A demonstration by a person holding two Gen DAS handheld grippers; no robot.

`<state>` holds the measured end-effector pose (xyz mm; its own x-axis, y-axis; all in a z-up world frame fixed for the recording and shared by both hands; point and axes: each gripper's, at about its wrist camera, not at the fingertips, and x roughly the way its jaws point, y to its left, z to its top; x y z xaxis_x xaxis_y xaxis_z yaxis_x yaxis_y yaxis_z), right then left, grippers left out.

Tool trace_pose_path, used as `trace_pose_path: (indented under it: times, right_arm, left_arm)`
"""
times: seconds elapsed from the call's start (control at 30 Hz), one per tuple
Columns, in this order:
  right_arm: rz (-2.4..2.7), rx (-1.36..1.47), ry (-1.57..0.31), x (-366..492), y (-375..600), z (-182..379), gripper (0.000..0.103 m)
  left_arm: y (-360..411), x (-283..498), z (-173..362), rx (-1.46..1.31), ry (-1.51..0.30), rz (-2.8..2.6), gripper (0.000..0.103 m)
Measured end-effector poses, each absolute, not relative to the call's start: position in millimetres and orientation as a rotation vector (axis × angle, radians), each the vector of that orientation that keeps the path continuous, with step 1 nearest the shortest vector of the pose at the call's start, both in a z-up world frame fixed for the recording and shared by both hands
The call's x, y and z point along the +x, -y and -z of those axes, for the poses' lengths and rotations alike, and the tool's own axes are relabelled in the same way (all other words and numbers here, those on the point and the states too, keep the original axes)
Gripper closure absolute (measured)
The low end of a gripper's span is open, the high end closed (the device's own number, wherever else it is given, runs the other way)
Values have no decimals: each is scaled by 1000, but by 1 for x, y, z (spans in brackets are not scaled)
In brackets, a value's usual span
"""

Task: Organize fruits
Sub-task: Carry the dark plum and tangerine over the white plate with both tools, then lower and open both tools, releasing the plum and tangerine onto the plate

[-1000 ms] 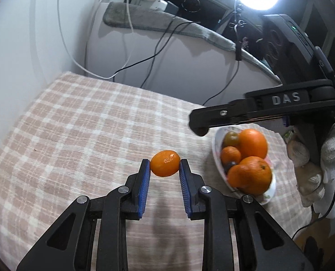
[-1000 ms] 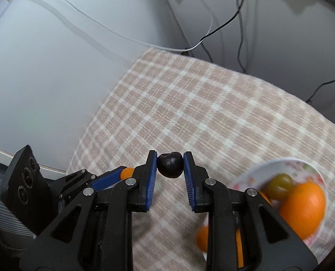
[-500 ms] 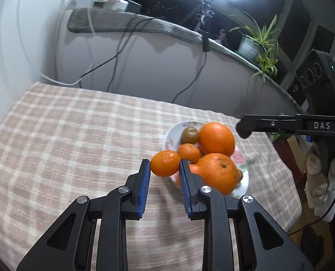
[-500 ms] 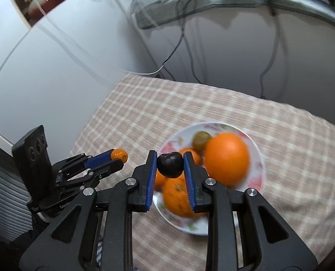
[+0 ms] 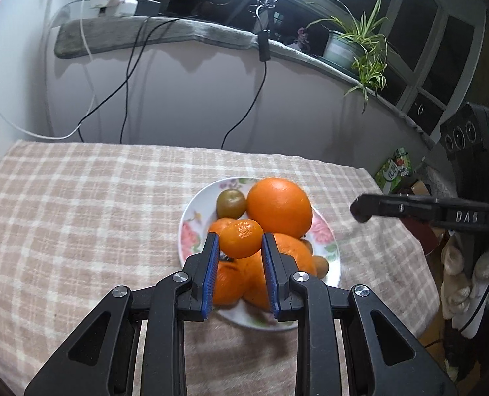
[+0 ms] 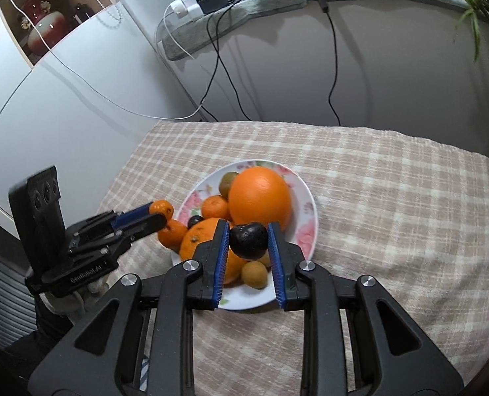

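A flowered white plate point(image 5: 191, 211) point(image 6: 305, 198) on the checked tablecloth holds a big orange point(image 5: 279, 206) point(image 6: 259, 194), smaller oranges, a green-brown fruit point(image 5: 231, 203) and small yellow fruits. My left gripper point(image 5: 239, 247) is shut on a small mandarin point(image 5: 241, 238) and holds it above the plate's near left part; it also shows in the right wrist view point(image 6: 160, 213). My right gripper point(image 6: 247, 242) is shut on a dark plum point(image 6: 247, 241) above the plate's near side; it shows at the right of the left wrist view point(image 5: 360, 211).
The checked tablecloth point(image 5: 79, 204) covers the table up to a white wall with hanging cables point(image 5: 129, 76). A sill above holds a potted plant point(image 5: 343, 49) and chargers point(image 5: 112, 0). The table's right edge drops off beside clutter point(image 5: 396, 168).
Both grippers swung in over the plate with their fruits still gripped. The plate now lies right under both sets of fingers; a second ago it was off to the side.
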<state>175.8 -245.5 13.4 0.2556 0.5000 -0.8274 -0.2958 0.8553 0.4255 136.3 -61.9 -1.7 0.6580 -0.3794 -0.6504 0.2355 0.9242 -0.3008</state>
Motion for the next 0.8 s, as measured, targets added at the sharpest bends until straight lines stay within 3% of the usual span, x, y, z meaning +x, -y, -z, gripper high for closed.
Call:
trace_pose_path:
  times: [0.8]
  right_arm:
    - [-539, 110, -1174, 173, 243, 3, 78]
  left_arm:
    - [98, 168, 4, -122, -807, 378, 79]
